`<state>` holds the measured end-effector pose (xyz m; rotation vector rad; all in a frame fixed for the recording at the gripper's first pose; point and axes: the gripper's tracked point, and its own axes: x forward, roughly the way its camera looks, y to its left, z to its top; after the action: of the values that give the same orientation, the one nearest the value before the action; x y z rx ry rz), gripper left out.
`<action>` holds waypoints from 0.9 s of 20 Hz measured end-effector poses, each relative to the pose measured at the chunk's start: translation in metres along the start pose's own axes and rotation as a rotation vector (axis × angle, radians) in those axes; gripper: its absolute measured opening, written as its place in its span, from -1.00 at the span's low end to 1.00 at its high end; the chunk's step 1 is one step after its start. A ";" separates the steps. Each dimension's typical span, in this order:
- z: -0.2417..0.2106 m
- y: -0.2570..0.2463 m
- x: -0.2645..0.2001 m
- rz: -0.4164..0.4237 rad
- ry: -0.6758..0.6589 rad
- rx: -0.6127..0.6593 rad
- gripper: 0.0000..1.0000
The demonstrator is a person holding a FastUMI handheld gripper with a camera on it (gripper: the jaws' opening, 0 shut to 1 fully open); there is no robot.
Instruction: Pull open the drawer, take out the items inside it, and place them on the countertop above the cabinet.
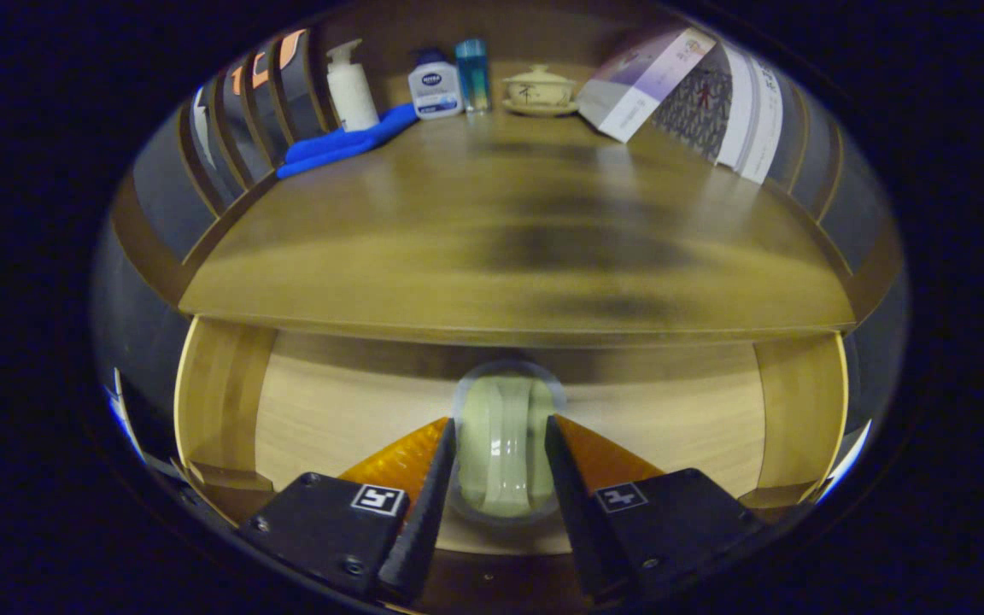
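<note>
Hand-held gripper (502,457) clamps translucent rounded jar (505,444) (glossy) over open drawer (338,401).

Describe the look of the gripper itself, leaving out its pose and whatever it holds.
The gripper has two long fingers that taper to narrow wedge tips. Each finger grows out of a black, blocky mount fastened with small screws. On top of each mount sits a small square white sticker with a black coded pattern. No cables or sleeves are visible.
</note>
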<state>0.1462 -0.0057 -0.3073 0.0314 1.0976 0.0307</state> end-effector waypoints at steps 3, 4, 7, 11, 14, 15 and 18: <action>0.001 -0.006 0.001 -0.026 0.013 -0.017 0.10; 0.000 -0.006 0.002 -0.028 0.009 -0.016 -0.10; -0.004 -0.001 -0.003 -0.009 0.008 -0.012 -0.51; -0.014 0.000 -0.025 0.017 -0.014 -0.011 -0.55; -0.015 -0.002 -0.056 0.026 -0.063 -0.016 -0.56; -0.014 -0.004 -0.067 0.029 -0.083 -0.025 -0.55; -0.007 -0.009 -0.106 0.035 -0.152 -0.032 -0.56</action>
<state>0.0918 -0.0188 -0.2162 0.0231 0.9444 0.0760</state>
